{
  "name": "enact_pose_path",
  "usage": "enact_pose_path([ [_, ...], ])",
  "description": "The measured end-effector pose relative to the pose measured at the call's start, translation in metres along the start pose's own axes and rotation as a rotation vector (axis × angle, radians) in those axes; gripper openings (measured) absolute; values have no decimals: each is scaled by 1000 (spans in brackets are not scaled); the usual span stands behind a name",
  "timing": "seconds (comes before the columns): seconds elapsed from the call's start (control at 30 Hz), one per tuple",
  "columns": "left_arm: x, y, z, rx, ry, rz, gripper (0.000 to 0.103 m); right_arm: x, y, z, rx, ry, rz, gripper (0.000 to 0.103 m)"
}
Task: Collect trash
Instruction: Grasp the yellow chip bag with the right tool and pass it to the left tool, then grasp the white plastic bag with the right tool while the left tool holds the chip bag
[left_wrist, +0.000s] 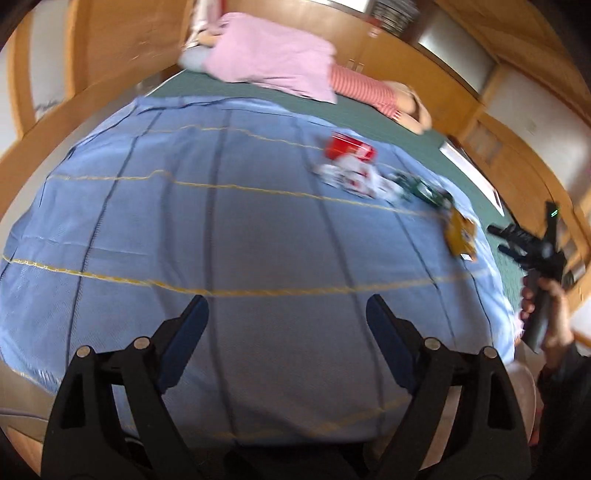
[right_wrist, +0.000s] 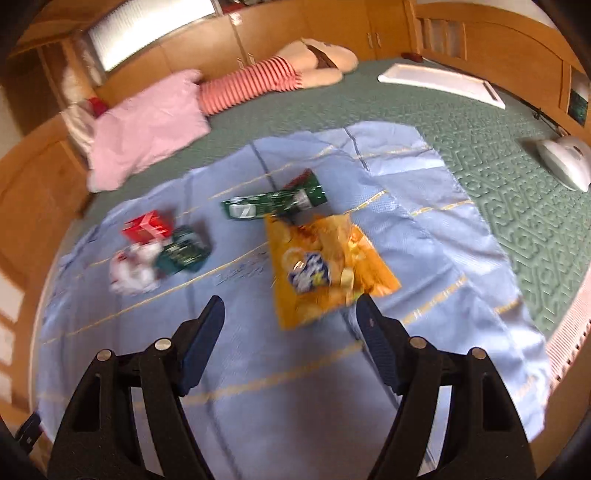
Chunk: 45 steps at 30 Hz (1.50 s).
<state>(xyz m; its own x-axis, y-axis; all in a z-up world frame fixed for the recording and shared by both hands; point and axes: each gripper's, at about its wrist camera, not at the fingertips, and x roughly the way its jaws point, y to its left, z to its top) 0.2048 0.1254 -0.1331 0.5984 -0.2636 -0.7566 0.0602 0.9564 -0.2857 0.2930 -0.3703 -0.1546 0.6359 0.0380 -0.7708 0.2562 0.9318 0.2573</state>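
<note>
Trash lies on a light blue cloth (right_wrist: 258, 350) spread over a green bed. An orange chip bag (right_wrist: 328, 266) lies just ahead of my open, empty right gripper (right_wrist: 290, 314). Beyond it lie a long green wrapper (right_wrist: 273, 205), a small dark green packet (right_wrist: 183, 253), a red box (right_wrist: 147, 225) and a crumpled white wrapper (right_wrist: 131, 271). My left gripper (left_wrist: 286, 314) is open and empty over bare cloth (left_wrist: 184, 221). In its view the red box (left_wrist: 349, 147), white wrapper (left_wrist: 351, 179), green wrappers (left_wrist: 421, 188) and chip bag (left_wrist: 460, 232) lie far right. The right gripper (left_wrist: 517, 240) shows at the right edge.
A pink pillow (right_wrist: 147, 129) and a red-striped stuffed figure (right_wrist: 251, 88) lie at the bed's far side. A white flat board (right_wrist: 439, 83) and a white device (right_wrist: 565, 160) lie on the green cover (right_wrist: 498, 206). Wooden cabinets (right_wrist: 332, 33) surround the bed.
</note>
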Motion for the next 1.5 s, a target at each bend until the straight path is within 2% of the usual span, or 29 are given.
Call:
enact_pose_path([
  [0.07,11,25,5,-40,0,8,87,39,-9,12,42,18,-52,73],
  [0.13,22,46,4,-112,24,41,87,62,-16,17,70,33,-90,72],
  [0.2,26,55,4,-151,51,47,87,76,-19,17,60,46,-130,53],
  [0.23,27,55,2,-147,53,46,87,81,-18,17,52,56,-124,31],
  [0.3,25,49,1,-123,51,57,87,78,-15,14,59,55,-96,21],
  [0.37,20,42,1,-100,35,61,87,68,-7,13,57,53,-63,15],
  [0.47,10,38,-1,-94,11,67,87,42,23,0,36,67,53,15],
  [0.57,8,45,0,-130,-7,108,87,24,83,-21,-84,133,227,15],
  [0.6,9,50,1,-152,-8,127,87,19,116,-34,-145,188,314,15],
  [0.8,4,84,-3,-307,9,190,87,24,271,-108,-462,424,586,19],
  [0.87,-1,96,-6,-350,6,218,87,26,305,-126,-567,468,626,39],
  [0.97,-4,110,-8,-393,8,239,87,20,318,-114,-586,385,698,61],
  [1.03,0,114,-8,-406,27,236,87,24,311,-84,-517,262,654,63],
  [1.07,2,115,-8,-409,36,229,87,28,308,-66,-524,153,534,63],
  [1.13,7,112,-7,-402,52,203,87,44,305,-46,-589,10,299,63],
  [1.17,9,109,-6,-390,59,186,87,57,304,-39,-629,-32,194,63],
  [1.2,12,106,-5,-381,64,173,87,76,303,-33,-672,-44,102,63],
  [1.27,17,101,-3,-368,78,131,87,108,298,-29,-712,-8,4,63],
  [1.4,28,91,-2,-343,108,55,89,146,284,-32,-720,66,-42,63],
  [1.43,31,87,-2,-334,114,41,89,148,281,-34,-715,79,-39,56],
  [1.47,34,84,-1,-322,119,29,89,149,283,-38,-707,93,-30,37],
  [1.5,36,80,-1,-310,124,21,90,151,281,-41,-695,122,-17,28],
])
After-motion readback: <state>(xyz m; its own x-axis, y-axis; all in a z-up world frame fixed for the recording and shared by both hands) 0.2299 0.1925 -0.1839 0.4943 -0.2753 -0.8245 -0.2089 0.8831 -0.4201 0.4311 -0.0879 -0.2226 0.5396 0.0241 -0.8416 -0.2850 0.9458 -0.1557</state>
